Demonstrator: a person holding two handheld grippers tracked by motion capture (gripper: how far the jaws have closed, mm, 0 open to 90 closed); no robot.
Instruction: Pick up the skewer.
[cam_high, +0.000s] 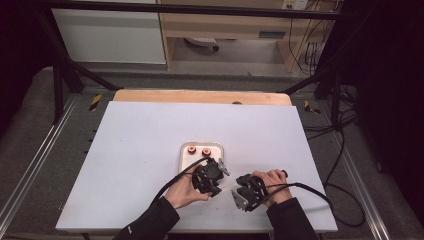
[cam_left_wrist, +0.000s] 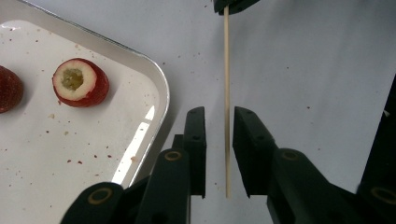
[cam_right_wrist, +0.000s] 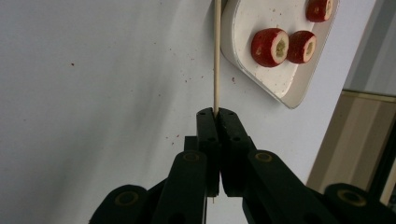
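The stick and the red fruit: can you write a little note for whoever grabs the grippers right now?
Right gripper: fingers shut on the wooden stick.
Left gripper: fingers open, the stick passing between them untouched.
Tray beside the left gripper holds cored red fruit pieces; three show in the right gripper view.
Done: stick picked up.
Left, probably: thread the fruit onto the stick. None is on it yet.

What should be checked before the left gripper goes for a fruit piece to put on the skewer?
1. Right gripper shut on the skewer: ok.
2. Left gripper clear of the skewer, jaws apart with the stick between them untouched: ok.
3. Cored red fruit pieces lying in the tray: ok.
4. Skewer straight, unbroken: ok.
5. Which skewer end is pointed: cannot tell.
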